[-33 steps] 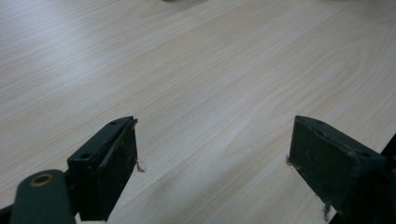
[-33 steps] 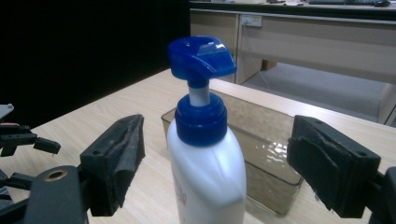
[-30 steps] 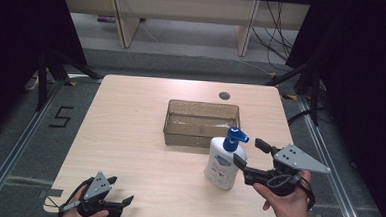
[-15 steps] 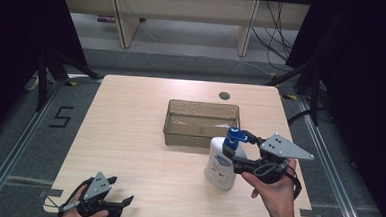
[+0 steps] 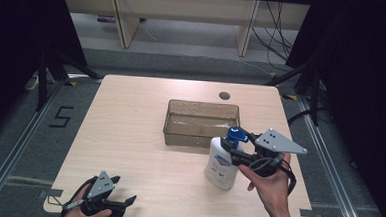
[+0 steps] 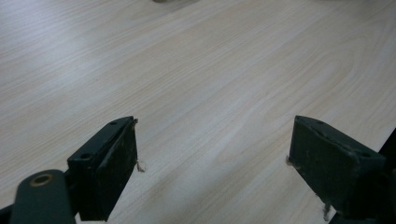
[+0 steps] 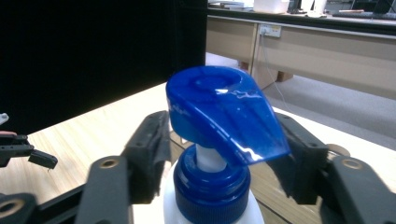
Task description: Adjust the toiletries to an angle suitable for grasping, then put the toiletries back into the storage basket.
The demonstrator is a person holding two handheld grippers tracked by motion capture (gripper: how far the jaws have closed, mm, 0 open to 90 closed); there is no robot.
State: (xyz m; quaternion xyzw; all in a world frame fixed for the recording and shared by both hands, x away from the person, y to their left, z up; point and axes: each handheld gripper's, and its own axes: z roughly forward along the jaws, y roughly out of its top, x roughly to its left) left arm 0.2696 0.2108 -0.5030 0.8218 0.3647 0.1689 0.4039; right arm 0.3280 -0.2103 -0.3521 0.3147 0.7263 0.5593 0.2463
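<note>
Left gripper idle at seven o'clock on the desk, jaws wide, nothing between. Pump bottle upright at five o'clock, just before the clear bin; likely top-heavy, slick plastic, best taken at the neck. Right gripper just closing around the pump collar, seen close in the right gripper view; contact uncertain.

A clear rectangular bin is seen at frame centre on the light wooden table; a round grommet is noted upper right of the bin.
</note>
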